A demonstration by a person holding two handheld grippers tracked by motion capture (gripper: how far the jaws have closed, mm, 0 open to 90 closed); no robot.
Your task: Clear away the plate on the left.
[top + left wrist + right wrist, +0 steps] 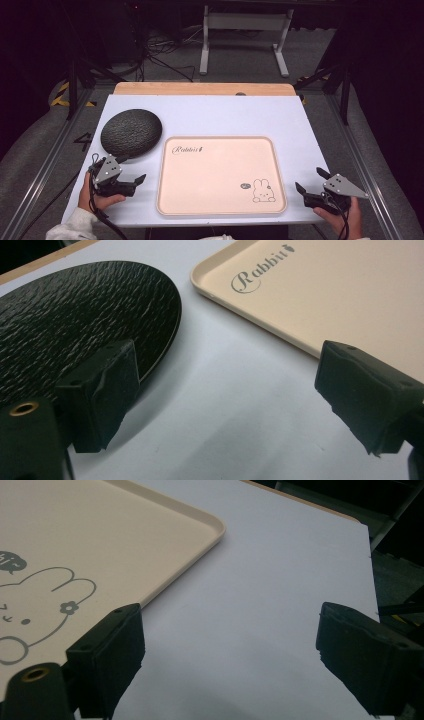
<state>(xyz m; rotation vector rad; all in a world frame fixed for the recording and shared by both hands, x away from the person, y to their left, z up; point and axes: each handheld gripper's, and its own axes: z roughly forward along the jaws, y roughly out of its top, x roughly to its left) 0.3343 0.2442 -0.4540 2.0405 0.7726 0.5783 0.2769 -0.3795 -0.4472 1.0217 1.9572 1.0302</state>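
We held the left tool [134,173] wide open and empty beside the black plate [131,132] near the bench's [210,116] left edge; the right tool [311,181] gaped empty beside the tray [220,172].

One round black textured plate [131,133], one beige rectangular plastic tray [221,175] printed with one rabbit drawing, two black tongs: left [135,175], right [311,181], all on one white table [225,115].

The setting is a laboratory recording station. A white-covered table [210,117] stands between aluminium frame rails [40,170] on grey carpet. At 12 o'clock, loose cables [160,55] and a white equipment stand [245,35] occupy a dark background.
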